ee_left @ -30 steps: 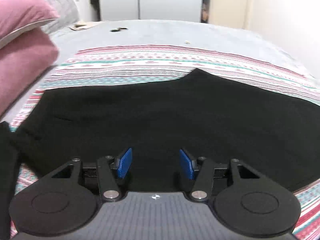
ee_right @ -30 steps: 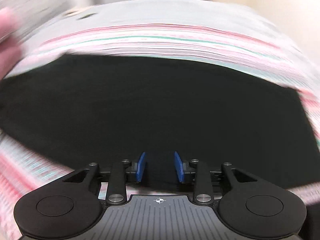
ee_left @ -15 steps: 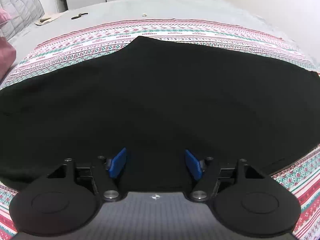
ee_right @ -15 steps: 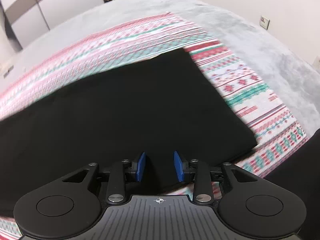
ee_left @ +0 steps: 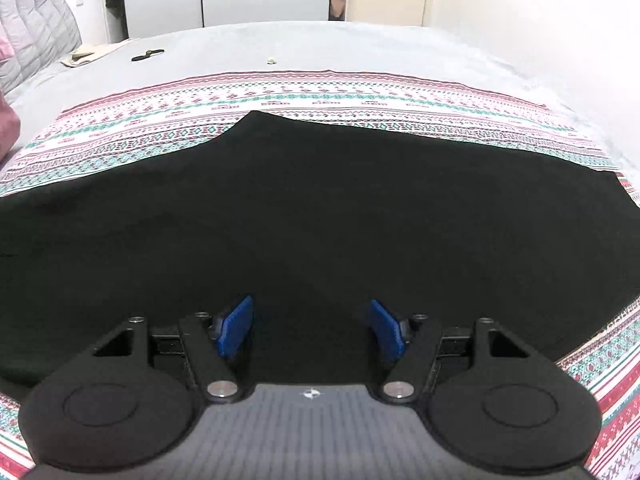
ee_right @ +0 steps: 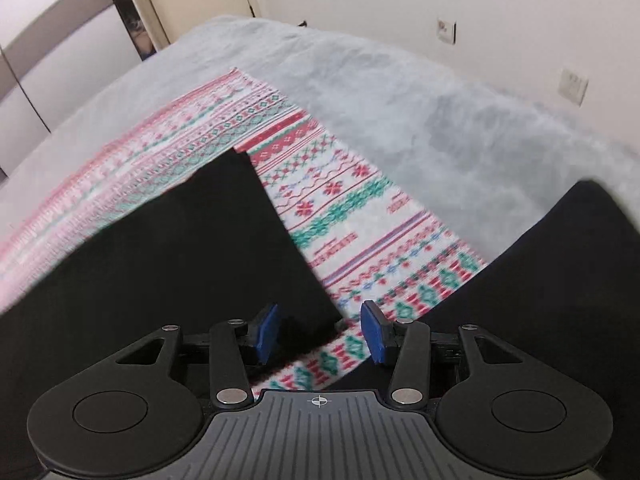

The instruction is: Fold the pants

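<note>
Pants (ee_left: 320,216) of plain black cloth lie flat and smooth on a patterned blanket (ee_left: 360,100) with red, teal and white knitted-style bands, and that blanket rests on a soft grey bedspread (ee_left: 280,44). In your left view the far edge of the pants rises to a blunt peak, then runs straight off to the right. In your right view a squared end (ee_right: 248,240) of the pants shows, its straight edge slanting down toward the tongs.

Against a second ago, your left tongs (ee_left: 312,326) stand wider and have slid along the pants, so the pink pillow has nearly left the view. Your right view has swung from the middle of the black cloth to its squared end.

Your left tongs hover over the near part of the pants, jaws wide apart, holding nothing. Your right tongs (ee_right: 320,334) are opening; the near corner of the pants lies between the blue pads (ee_right: 266,332), which do not press on it. Dark cloth (ee_right: 560,280) fills the right side of that view.
</note>
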Available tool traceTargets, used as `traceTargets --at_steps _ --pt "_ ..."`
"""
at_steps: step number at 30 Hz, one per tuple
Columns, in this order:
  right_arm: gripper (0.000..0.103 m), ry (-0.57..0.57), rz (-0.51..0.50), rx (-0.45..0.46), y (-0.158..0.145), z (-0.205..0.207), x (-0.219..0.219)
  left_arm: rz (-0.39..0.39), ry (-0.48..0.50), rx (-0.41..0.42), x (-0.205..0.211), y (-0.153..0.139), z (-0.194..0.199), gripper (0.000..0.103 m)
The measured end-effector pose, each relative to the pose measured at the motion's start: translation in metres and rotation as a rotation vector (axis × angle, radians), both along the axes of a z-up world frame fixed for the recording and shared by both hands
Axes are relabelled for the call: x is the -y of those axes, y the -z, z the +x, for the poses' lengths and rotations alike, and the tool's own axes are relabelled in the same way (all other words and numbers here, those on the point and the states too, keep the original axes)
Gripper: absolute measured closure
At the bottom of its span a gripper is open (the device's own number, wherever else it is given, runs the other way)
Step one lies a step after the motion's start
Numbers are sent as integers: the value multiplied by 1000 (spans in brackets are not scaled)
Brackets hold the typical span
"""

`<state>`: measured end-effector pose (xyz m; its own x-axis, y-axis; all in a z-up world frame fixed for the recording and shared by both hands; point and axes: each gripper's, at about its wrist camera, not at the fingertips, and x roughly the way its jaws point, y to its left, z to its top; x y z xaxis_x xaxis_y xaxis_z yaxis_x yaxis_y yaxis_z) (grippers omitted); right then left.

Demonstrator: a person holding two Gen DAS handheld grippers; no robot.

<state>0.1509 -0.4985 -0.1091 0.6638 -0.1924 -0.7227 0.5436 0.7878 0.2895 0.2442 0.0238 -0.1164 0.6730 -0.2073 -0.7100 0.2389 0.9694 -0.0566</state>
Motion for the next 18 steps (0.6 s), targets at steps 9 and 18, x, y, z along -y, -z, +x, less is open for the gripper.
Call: traceTargets --at_steps 9,18 --pt "60 11 67 -9 8 4 0 -3 -10 -24 -6 1 -4 10" --pt "61 15 32 -58 13 8 -5 30 -2 -53 4 11 -5 9"
